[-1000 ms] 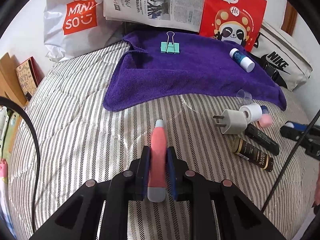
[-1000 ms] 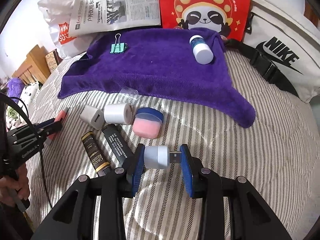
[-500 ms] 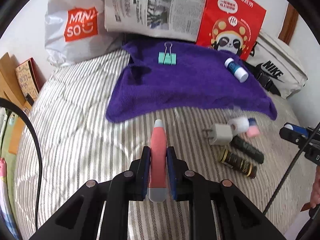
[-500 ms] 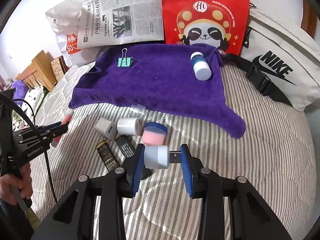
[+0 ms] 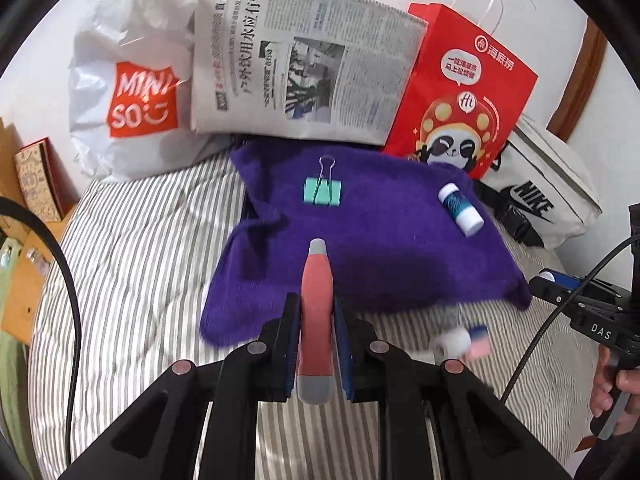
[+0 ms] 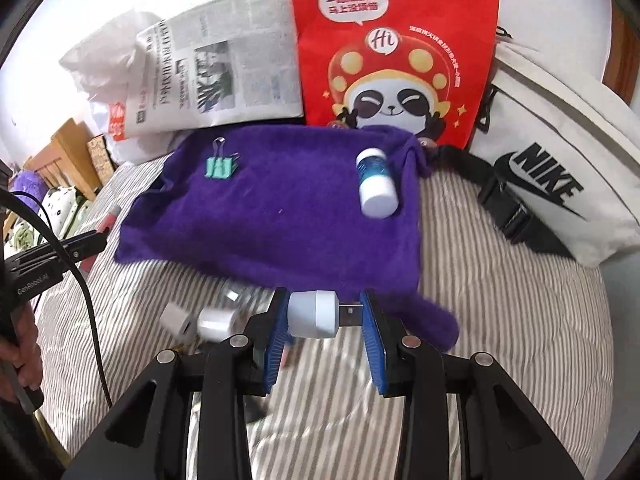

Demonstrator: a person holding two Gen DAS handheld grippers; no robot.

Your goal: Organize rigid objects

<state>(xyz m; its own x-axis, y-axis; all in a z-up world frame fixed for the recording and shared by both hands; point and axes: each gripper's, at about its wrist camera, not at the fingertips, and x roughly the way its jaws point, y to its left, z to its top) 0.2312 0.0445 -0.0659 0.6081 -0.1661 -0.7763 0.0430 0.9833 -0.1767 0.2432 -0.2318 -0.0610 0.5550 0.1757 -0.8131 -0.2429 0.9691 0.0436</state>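
My left gripper (image 5: pixel 316 344) is shut on a coral-red utility knife (image 5: pixel 316 312) with grey ends, held above the near edge of the purple towel (image 5: pixel 380 248). My right gripper (image 6: pixel 326 330) is shut on a white USB plug (image 6: pixel 316 314), held over the towel's near edge (image 6: pixel 280 220). On the towel lie a green binder clip (image 5: pixel 322 191), also in the right wrist view (image 6: pixel 219 167), and a small blue-and-white bottle (image 5: pixel 460 209), also there (image 6: pixel 375 188).
On the striped bedding below lie a white charger plug (image 6: pixel 174 318), a white cylinder (image 6: pixel 214 320) and a pink-and-blue jar (image 5: pixel 478 340). Behind the towel stand a Miniso bag (image 5: pixel 132 92), a newspaper (image 5: pixel 296 68), a red panda bag (image 6: pixel 396 48) and a Nike bag (image 6: pixel 552 184).
Both grippers moved forward and up toward the towel, each still holding its object. The loose items on the bedding now sit below and beside the grippers.
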